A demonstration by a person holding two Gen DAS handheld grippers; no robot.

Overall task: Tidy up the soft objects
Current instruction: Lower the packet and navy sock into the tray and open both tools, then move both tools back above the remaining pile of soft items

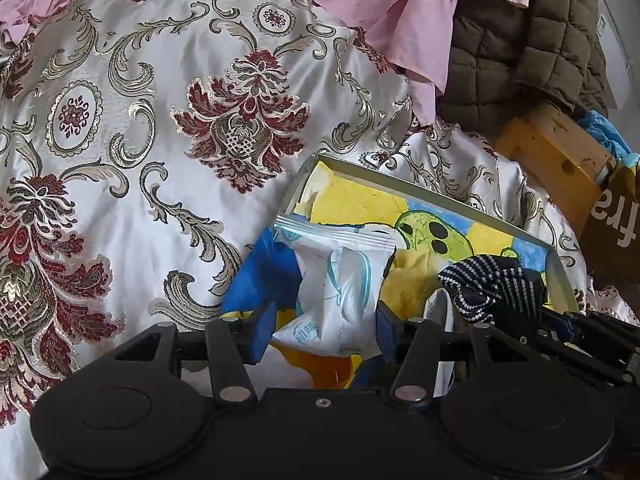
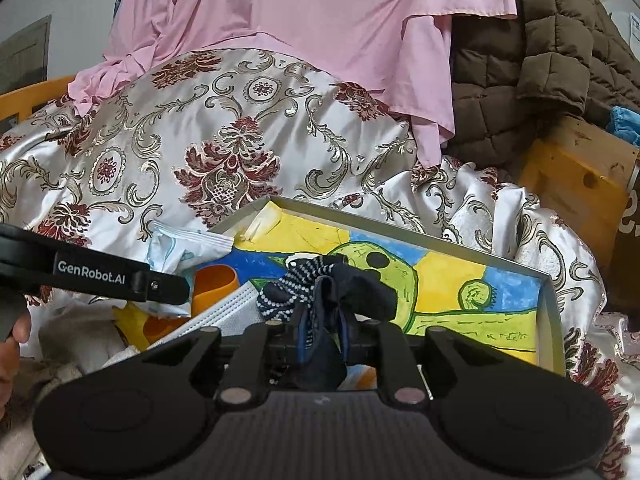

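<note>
- Satin bedspread (image 2: 240,152), white with red and gold flourishes, covers pretty much everything; a pink sheet (image 2: 320,20) and a brown quilted jacket (image 2: 540,60) are heaped behind it. Looks like a bed being used as the sorting spot.
- Shallow box (image 2: 550,312) with a yellow, blue and green cartoon painted inside sits on the bedspread, open side up. My guess is it's the collection bin, since the soft stuff is gathering at its near end.
- White wipes packet (image 1: 340,284) is clamped in the left hand-held gripper (image 1: 320,336), fingers shut on its sides. Long axis runs away from the gripper, crimped end pointing out over the box's near-left corner, probably held that way to drop it in flat.
- Dark sock (image 2: 328,292), navy with a white-dotted part, is pinched in the right hand-held gripper (image 2: 322,340). It's bunched, so no clear axis; dotted end flops left, over the box floor.
- White face mask (image 2: 224,312) lies just left of the sock, at the box's near edge.
</note>
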